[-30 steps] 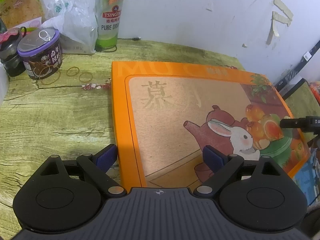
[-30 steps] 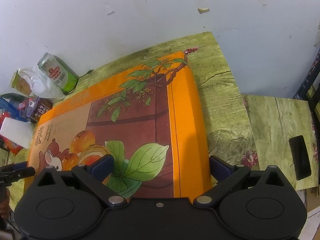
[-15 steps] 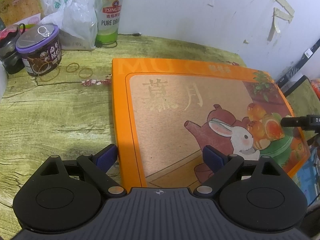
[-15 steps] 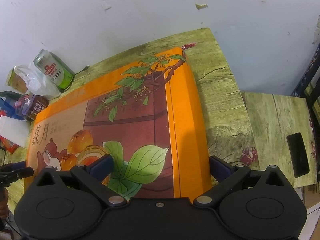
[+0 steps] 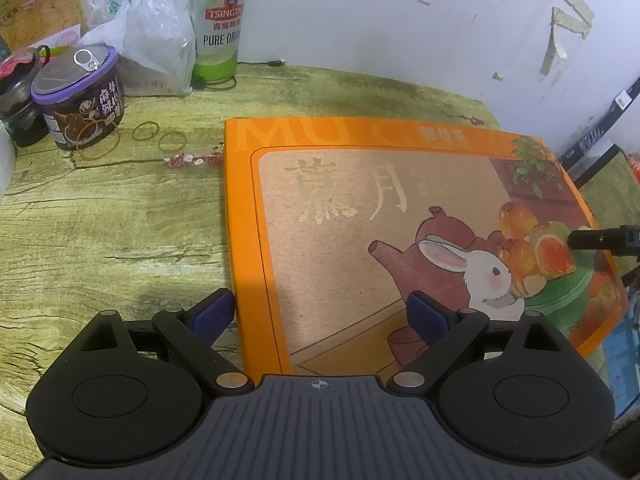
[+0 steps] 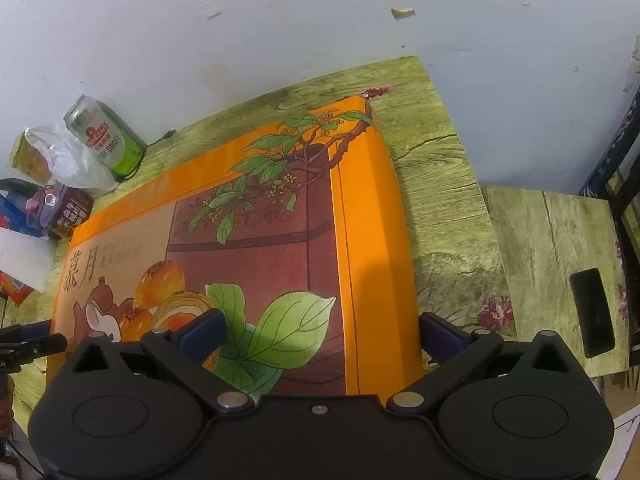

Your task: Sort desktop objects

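Nearby, beer can (image 5: 218, 20), rubber bands (image 5: 160, 138)

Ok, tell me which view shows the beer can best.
Left wrist view: the beer can stands large and upright by the wall, label readable, top cropped. The right wrist view shows it small, tilted by lens distortion.

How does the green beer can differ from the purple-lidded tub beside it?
The beer can is tall, slim and green-silver; the purple-lidded tub is squat, wide and dark brown. The can stands against the wall; the tub sits nearer, among rubber bands. Both stand upright.
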